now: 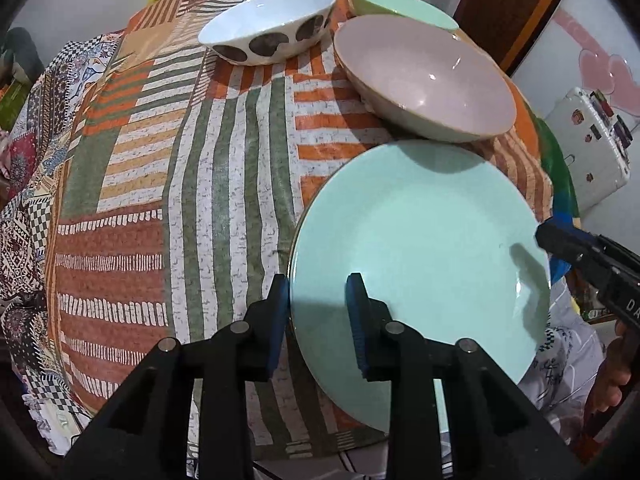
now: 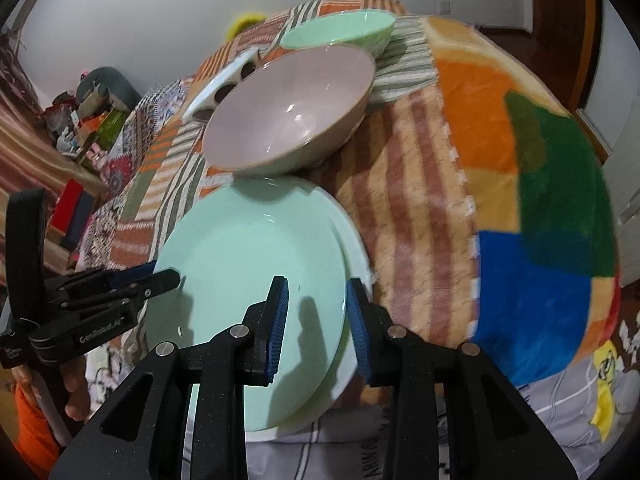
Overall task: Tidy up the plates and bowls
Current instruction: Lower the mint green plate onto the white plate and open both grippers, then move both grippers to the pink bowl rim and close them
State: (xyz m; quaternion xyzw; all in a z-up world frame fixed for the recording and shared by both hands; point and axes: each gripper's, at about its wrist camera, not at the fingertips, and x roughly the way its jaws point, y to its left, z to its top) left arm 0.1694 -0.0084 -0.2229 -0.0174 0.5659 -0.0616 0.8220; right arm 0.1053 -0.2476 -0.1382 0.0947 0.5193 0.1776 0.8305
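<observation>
A mint plate (image 1: 420, 240) (image 2: 248, 260) lies near the front edge of the cloth, stacked off-centre on a white plate (image 2: 356, 248). My left gripper (image 1: 318, 312) (image 2: 166, 274) straddles the mint plate's left rim, one pad outside it and one on its upper face, shut on it. My right gripper (image 2: 318, 312) (image 1: 548, 236) holds the opposite rim the same way, its outer pad against the white plate's edge. Behind stand a pink bowl (image 1: 424, 76) (image 2: 292, 108), a white spotted bowl (image 1: 268, 24) (image 2: 224, 84) and a green bowl (image 1: 400, 4) (image 2: 340, 32).
Everything rests on a striped patchwork cloth (image 1: 200, 160), with bare cloth to the plates' left. A bright fleece blanket (image 2: 520, 200) covers the right side. The pink bowl nearly touches the mint plate's far rim. A person's hand (image 1: 612, 380) holds the right gripper's handle.
</observation>
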